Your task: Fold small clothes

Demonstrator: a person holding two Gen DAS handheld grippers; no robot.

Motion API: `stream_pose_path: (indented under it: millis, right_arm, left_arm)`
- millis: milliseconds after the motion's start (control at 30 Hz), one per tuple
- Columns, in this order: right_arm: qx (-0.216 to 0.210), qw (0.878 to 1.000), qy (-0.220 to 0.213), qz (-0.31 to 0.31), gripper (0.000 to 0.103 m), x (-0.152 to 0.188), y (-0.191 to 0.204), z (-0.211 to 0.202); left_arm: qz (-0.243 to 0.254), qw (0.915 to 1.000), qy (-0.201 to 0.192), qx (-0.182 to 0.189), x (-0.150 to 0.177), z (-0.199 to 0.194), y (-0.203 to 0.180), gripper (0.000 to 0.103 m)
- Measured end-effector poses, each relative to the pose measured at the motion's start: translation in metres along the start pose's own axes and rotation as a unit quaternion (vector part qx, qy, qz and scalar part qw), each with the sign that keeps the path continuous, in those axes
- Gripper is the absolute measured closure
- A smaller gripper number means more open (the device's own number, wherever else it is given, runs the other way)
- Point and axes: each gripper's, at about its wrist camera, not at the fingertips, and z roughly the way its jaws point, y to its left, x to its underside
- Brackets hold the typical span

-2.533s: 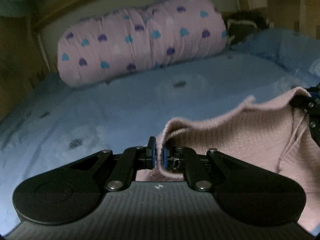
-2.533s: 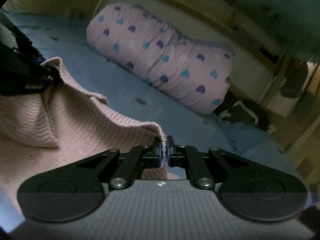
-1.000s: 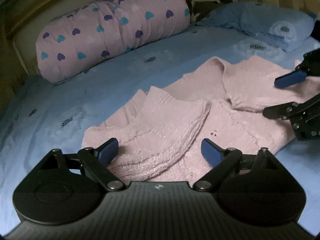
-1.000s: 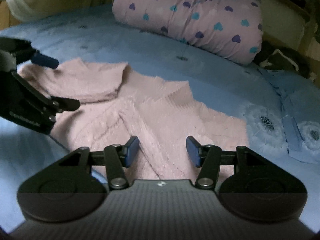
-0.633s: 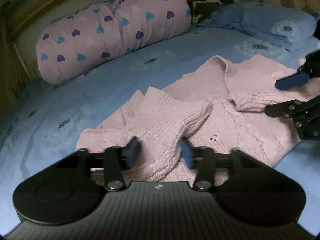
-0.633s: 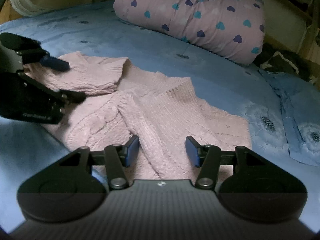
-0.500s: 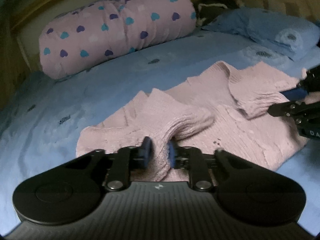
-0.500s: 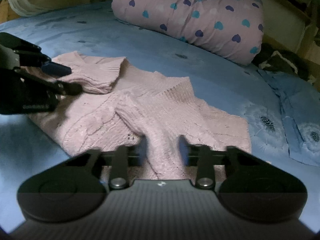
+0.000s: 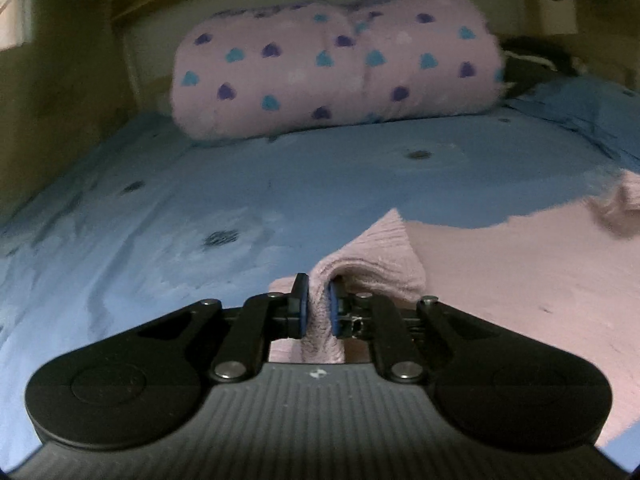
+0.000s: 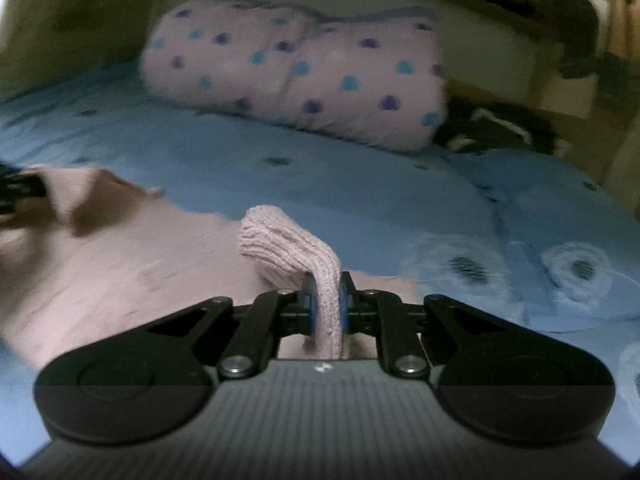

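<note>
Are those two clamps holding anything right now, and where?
Both grip the pink knit sweater: left gripper and right gripper each pinch a bunched fold.

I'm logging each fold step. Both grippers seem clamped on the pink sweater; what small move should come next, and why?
Probably lift both pinched parts together and carry them forward over the body. The left gripper and the right gripper each have jaws closed on a bunched bit of the pink knitted sweater, while the rest of it lies spread on the blue bedsheet. An even lift should keep the fold straight.

right tongs [image 10: 326, 306] pinching pink sweater [image 10: 120, 264], blue bedsheet [image 10: 360, 192]
</note>
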Motion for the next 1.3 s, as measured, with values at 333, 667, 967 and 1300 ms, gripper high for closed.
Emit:
stream_pose_path:
  millis: [333,667,967,1300]
  right_arm:
    - [0.052,0.995,0.057,0.056,0.087,0.028,-0.045,0.051]
    - [0.101,0.985,0.031,0.134,0.054,0.021,-0.068,0.038]
    - [0.094,0.99,0.01,0.108,0.054,0.004,-0.052,0.01]
    - [0.016,0.993,0.058,0.1,0.054,0.013,-0.029,0.018]
  left_arm:
    - [-0.025,0.9984,0.031,-0.04,0.011,0.031,0.023,0.089]
    - [-0.025,0.9971,0.02,-0.069,0.005,0.019,0.02,0.085]
    - [-0.018,0.9982,0.017,-0.055,0.001,0.012,0.013,0.082]
    - [-0.046,0.9967,0.062,-0.027,0.003,0.009,0.015,0.051]
